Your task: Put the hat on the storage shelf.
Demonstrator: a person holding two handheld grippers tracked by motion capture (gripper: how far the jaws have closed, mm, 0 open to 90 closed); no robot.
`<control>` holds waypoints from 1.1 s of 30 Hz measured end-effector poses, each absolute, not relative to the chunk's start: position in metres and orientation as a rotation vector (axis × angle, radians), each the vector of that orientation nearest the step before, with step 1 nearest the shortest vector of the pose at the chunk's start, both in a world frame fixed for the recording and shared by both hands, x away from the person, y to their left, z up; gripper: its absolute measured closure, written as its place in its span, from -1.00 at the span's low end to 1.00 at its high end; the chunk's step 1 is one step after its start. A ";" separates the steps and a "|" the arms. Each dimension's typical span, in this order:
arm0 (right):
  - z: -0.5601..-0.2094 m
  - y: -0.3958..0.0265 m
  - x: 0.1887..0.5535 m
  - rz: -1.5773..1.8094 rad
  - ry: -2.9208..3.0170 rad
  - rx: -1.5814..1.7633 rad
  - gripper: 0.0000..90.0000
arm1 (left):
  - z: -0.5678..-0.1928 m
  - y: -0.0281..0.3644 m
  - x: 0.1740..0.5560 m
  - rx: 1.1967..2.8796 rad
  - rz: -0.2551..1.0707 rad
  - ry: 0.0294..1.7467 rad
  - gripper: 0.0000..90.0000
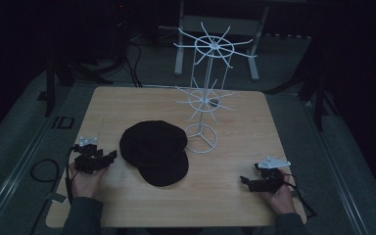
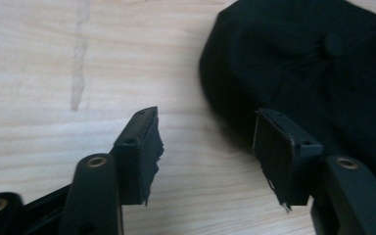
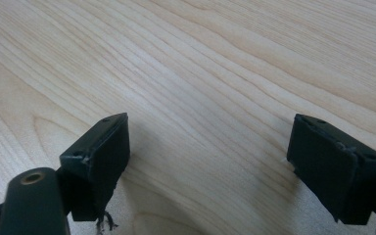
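Take the nearest hat by its brim with your left gripper

Your left gripper [image 1: 108,157] stands with jaws apart and nothing between them, just beside the stack of floppy black fabric hats [image 1: 154,151] lying mid-table on the pale wooden tabletop [image 1: 235,147] in front of the white wire spoked display stand [image 1: 203,93]. Slide one jaw under the hat's edge and pinch cloth only, not the hat below. Your right gripper [image 1: 247,182] rests well apart, jaws wide and empty.
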State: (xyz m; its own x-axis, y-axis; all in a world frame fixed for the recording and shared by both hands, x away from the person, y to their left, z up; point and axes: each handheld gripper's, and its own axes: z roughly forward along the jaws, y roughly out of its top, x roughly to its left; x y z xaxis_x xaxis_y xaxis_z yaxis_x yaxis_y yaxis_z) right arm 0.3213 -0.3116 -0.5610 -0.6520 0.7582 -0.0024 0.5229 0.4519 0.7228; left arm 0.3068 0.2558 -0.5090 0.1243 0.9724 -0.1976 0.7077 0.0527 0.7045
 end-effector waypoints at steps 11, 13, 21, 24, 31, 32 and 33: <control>-0.561 -0.312 0.321 1.017 2.381 1.092 -0.65 | -0.506 0.231 0.321 1.725 0.475 1.624 -0.39; -0.561 -0.312 0.321 1.017 2.381 1.092 -0.65 | -0.507 0.227 0.324 1.733 0.470 1.623 -0.42; -0.561 -0.312 0.321 1.017 2.381 1.093 -0.65 | -0.515 0.212 0.331 1.786 0.435 1.626 -0.44; -0.561 -0.312 0.321 1.017 2.381 1.092 -0.65 | -0.519 0.208 0.334 1.809 0.426 1.631 -0.45; -0.561 -0.312 0.321 1.017 2.380 1.092 -0.65 | -0.534 0.200 0.340 1.833 0.381 1.668 -0.50; -0.561 -0.312 0.321 1.018 2.380 1.092 -0.65 | -0.535 0.199 0.340 1.827 0.373 1.672 -0.50; -0.561 -0.312 0.321 1.018 2.380 1.092 -0.65 | -0.535 0.199 0.340 1.827 0.373 1.672 -0.50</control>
